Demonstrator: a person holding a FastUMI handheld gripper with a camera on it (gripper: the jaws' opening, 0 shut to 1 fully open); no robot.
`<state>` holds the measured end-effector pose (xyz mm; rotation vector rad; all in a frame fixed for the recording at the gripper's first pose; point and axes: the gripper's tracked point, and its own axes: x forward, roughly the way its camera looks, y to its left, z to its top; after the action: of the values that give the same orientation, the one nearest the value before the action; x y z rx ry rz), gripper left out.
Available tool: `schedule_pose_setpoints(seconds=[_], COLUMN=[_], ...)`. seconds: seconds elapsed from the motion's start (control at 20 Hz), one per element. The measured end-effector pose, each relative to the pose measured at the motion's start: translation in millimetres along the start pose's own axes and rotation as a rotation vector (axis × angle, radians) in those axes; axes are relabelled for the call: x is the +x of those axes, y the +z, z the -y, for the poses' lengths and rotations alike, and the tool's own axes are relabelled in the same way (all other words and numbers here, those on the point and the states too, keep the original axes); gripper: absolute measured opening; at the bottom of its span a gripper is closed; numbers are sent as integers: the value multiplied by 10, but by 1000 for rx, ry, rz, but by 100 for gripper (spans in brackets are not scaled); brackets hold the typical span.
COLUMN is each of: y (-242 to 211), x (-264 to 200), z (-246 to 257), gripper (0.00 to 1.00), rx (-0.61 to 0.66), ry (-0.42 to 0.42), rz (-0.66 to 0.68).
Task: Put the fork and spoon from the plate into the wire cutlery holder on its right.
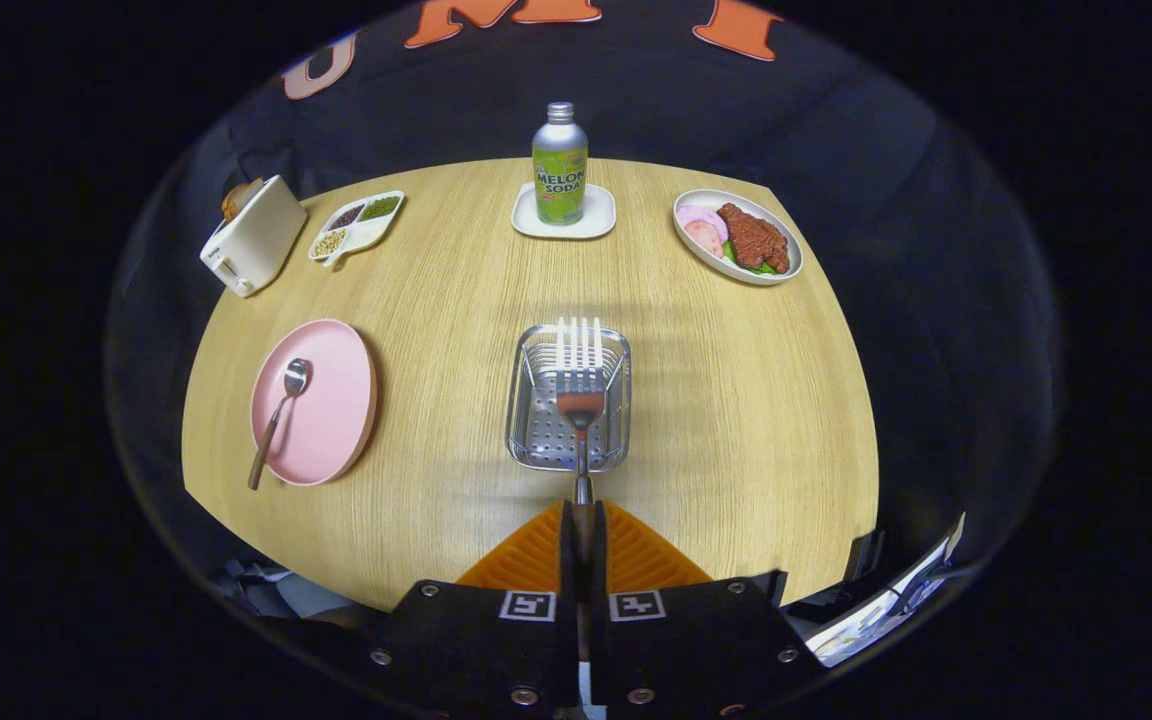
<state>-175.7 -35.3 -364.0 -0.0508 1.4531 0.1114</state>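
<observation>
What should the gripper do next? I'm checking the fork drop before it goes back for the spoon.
Probably lower a little, then open. The gripper is shut on the fork, whose tines hang over the wire cutlery holder. The spoon waits on the pink plate.

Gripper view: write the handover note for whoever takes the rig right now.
Gripper: shut on the fork, handle between the fingers, tines pointing ahead, held over the wire cutlery holder.
Spoon: lies on the pink plate, left of the holder, handle over the near rim.
Done: fork lifted off the plate and brought to the holder.
Left: release the fork into the holder, then fetch the spoon and put it in as well.
</observation>
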Motion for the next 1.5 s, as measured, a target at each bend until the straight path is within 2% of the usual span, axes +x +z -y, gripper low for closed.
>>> schedule_pose_setpoints(seconds=[0.3,0.75,0.9,1.1,1.3,1.5], y=[36,385,610,995,1293,1536], x=[35,46,-24,-233,-473,-856], z=[12,98,117,175,218,192], gripper=[7,9,10,12,20,32], rx=[4,51,87,142,193,180], ry=[9,-24,-42,-77,-116,-169], rz=[-11,106,207,406,580,787])
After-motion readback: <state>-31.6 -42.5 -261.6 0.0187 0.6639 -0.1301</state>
